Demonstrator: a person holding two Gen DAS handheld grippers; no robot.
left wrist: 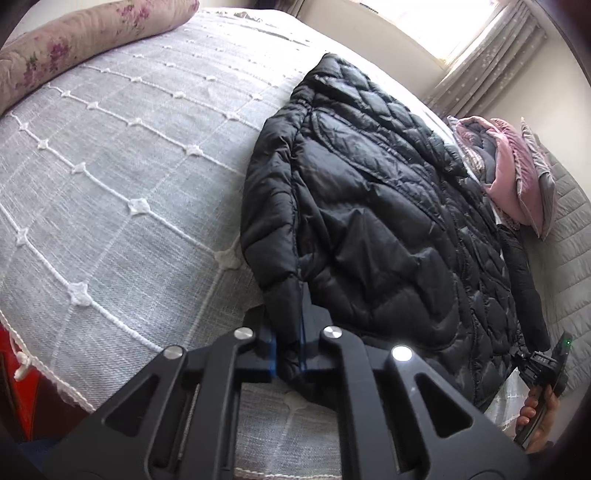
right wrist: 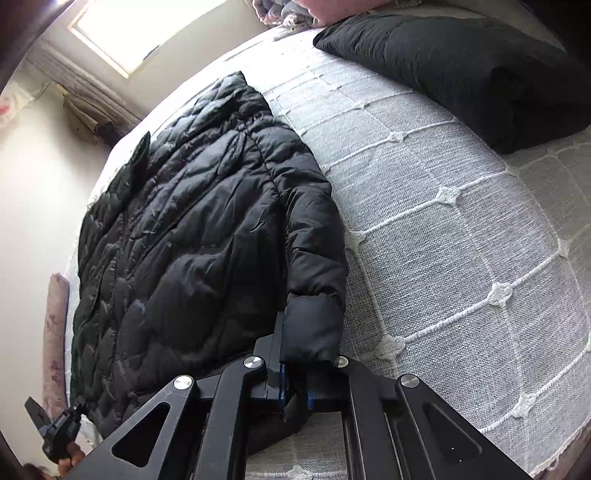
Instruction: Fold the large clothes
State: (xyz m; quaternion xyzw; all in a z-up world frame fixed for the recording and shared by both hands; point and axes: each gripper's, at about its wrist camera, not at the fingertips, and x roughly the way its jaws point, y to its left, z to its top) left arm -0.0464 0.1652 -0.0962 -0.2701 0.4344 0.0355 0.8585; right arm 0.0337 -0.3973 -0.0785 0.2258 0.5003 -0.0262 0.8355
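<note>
Jacket (left wrist: 373, 221), black and quilted, is spread flat on the grey bedspread (left wrist: 122, 177), its collar turned toward the window (right wrist: 147, 33) and its hem toward the near edge of the bed. At the jacket's near hem corner, on one side, black fabric is pinched between the closed jaws of the left gripper (left wrist: 288, 354). On the jacket's opposite side, the cuff of a sleeve (right wrist: 314, 325) is clamped by the right gripper (right wrist: 295, 395), its blue pads pressed on the fabric. Beyond the jacket's right side, a folded dark garment (right wrist: 461, 81) is laid on the bedspread. A heap of pink and grey clothes (left wrist: 513, 173) is seen past the jacket's collar, and a floral bolster (left wrist: 85, 48) is set well apart from the jacket's left side.
</note>
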